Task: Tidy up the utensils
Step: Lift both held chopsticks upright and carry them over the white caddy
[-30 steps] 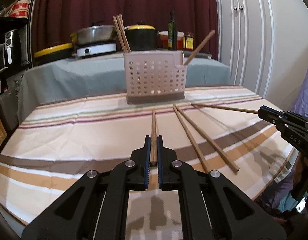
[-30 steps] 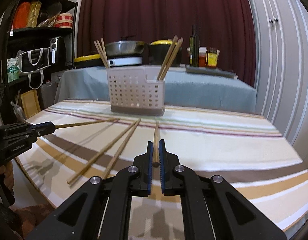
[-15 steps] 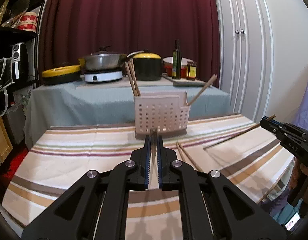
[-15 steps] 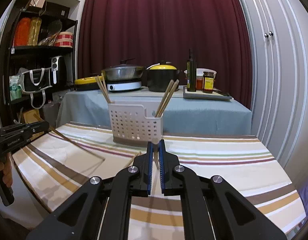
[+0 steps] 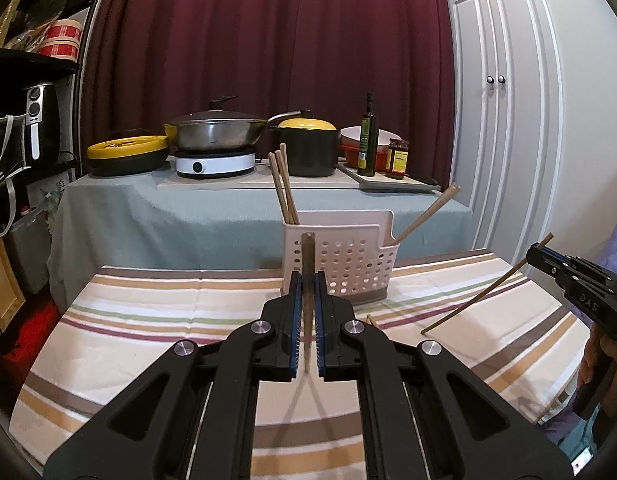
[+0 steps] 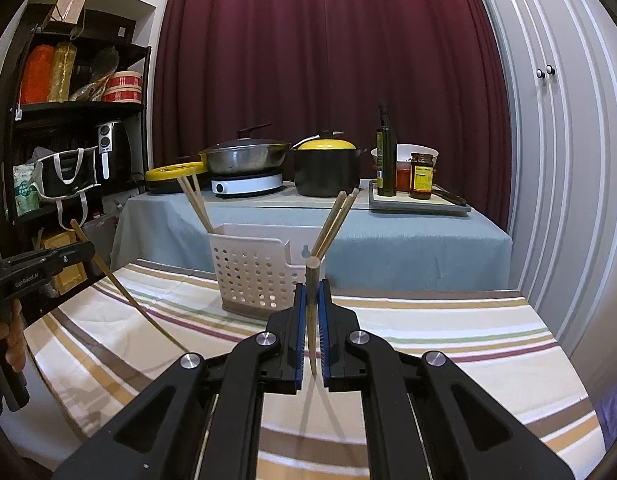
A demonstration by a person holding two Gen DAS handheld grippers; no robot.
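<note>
Striped tablecloth [image 5: 156, 312], both tongs [image 5: 307, 280] [image 6: 313, 288] clamping chopsticks [image 5: 308, 264] [image 6: 311, 300], basket [image 6: 256, 272] ahead

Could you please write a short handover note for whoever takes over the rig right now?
Left gripper: shut on a chopstick, lifted off the striped table.
Right gripper: shut on another chopstick, also raised.
Done: several chopsticks stand in the white perforated holder.
Left: drop both held chopsticks into the holder, then collect at least one loose chopstick lying on the table.
</note>
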